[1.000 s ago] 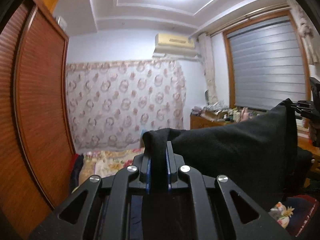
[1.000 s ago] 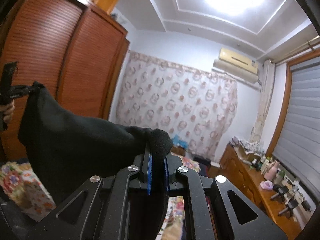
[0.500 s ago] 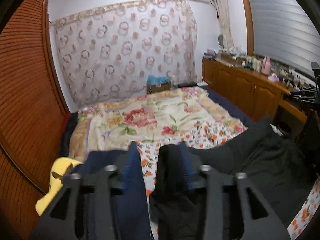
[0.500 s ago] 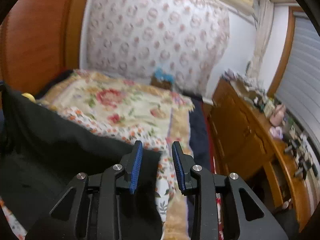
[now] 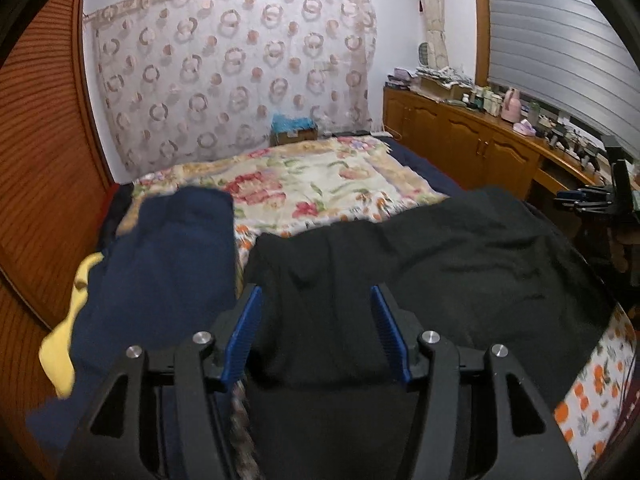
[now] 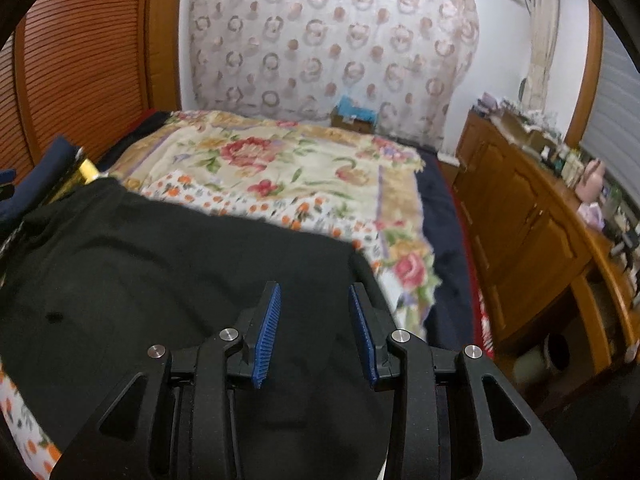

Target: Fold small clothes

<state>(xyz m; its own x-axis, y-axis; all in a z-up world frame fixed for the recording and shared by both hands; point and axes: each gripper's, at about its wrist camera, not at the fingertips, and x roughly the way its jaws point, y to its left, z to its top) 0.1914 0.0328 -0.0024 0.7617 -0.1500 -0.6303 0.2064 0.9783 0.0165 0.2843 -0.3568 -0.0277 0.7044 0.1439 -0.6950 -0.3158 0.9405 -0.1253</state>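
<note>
The black garment [image 5: 440, 248] lay spread across the near end of the bed [image 5: 320, 176], on top of a flowered quilt [image 6: 280, 168] and an orange-print sheet [image 5: 592, 396]. It looked laid out mostly flat, with soft wrinkles and one edge running across the bed, but I could see no fold made in it yet.

The left gripper [image 5: 316, 332] hung low over the garment's near left corner. Its fingers [image 5: 244, 332] had just been opening and stood well apart, with black cloth lying between and under them but not pinched. The right gripper [image 6: 314, 334] sat over the near right corner, close to the bed's edge. Its fingers [image 6: 266, 336] had also just been opening and stood apart, a narrower gap than the left's, with the cloth beneath them and the pads off it.

To the left of the black garment a dark blue garment [image 5: 160, 280] lay in a looser heap, with something yellow [image 5: 68, 328] showing from under it. Whether that blue piece was already folded or still waiting I could not tell.

As I judged it, the laying-out step for the black piece was done and both corners had been let go. The folding itself remained: taking hold of an edge or the corners again, bringing one part over another, and then dealing with whatever else on the bed was unfolded.
</note>
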